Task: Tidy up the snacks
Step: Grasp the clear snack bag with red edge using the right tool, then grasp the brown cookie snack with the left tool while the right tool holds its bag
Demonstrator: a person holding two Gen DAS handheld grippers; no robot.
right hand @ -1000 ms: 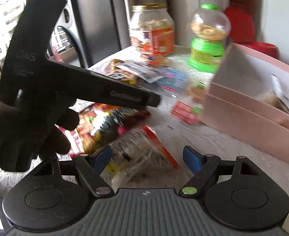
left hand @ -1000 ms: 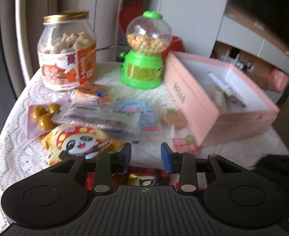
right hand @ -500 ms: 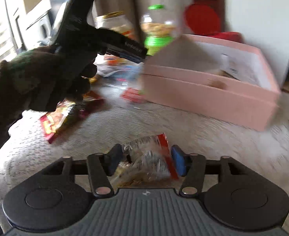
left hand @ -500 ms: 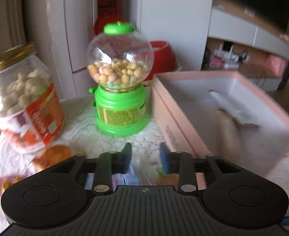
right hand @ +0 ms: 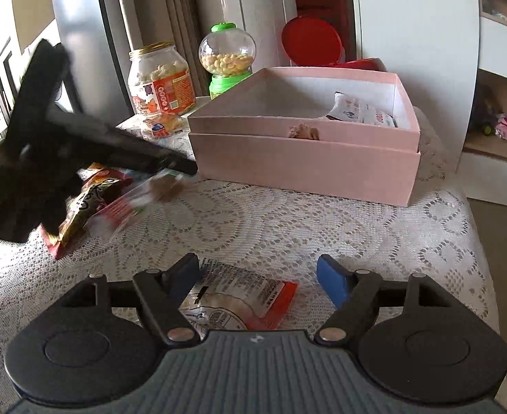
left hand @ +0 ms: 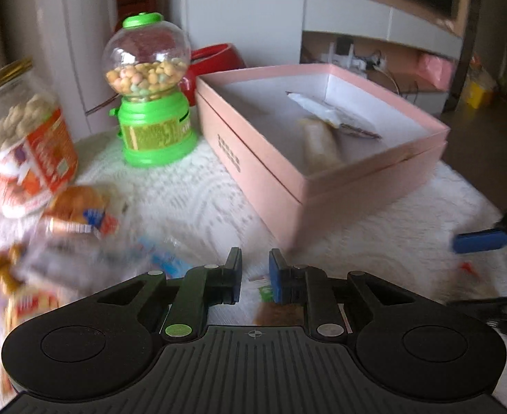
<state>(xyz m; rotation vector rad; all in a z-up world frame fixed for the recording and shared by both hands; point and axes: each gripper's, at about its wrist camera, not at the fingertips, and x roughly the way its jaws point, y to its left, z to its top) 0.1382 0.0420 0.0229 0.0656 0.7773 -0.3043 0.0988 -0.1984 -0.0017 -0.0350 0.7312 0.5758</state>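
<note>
An open pink box (left hand: 322, 172) with a few snack packets inside stands on the lace-covered table; it also shows in the right wrist view (right hand: 305, 158). My left gripper (left hand: 255, 281) is nearly shut on a small clear packet with a brown snack (left hand: 281, 312), also seen hanging from it in the right wrist view (right hand: 150, 193). My right gripper (right hand: 258, 281) is open over a clear red-edged packet (right hand: 232, 303) lying on the cloth between its fingers.
A glass jar of snacks (left hand: 22, 138) and a green candy dispenser (left hand: 150, 96) stand at the back left. Several loose snack packets (left hand: 77, 214) lie left of the box. A red-yellow bag (right hand: 88, 203) lies under the left gripper.
My right gripper has opened and let its clear packet drop onto the cloth. My left gripper has pulled back and lifted the small brown-snack packet near the box's front.
</note>
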